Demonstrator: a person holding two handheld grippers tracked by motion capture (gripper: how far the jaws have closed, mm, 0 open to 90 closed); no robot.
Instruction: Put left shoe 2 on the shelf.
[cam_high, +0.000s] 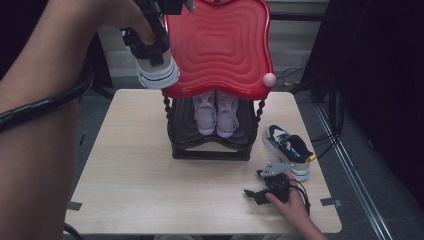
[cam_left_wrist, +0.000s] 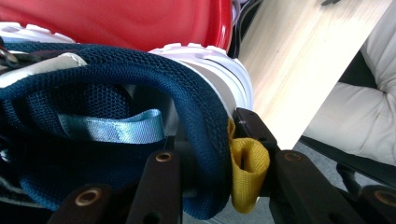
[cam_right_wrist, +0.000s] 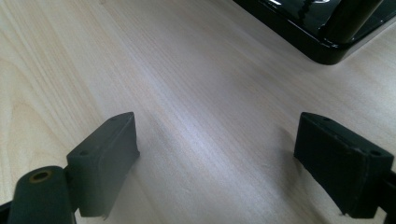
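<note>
Shoe up by the red shelf

My left gripper (cam_high: 152, 50) squeezes the blue shoe (cam_high: 157, 70) by its heel. My right gripper (cam_high: 265, 187) rests wide open on the tabletop (cam_high: 150, 180).

A navy sneaker (cam_high: 156, 62) with a thick white sole hangs in the air, sole outward, at the left edge of the rack's red top shelf (cam_high: 220, 47). Its heel collar is dark blue mesh with a pale blue ribbon loop inside and a yellow pull tab (cam_left_wrist: 246, 170) at the back. Its mate (cam_high: 288, 148) lies on the surface, right of the rack, toe pointing away.
</note>
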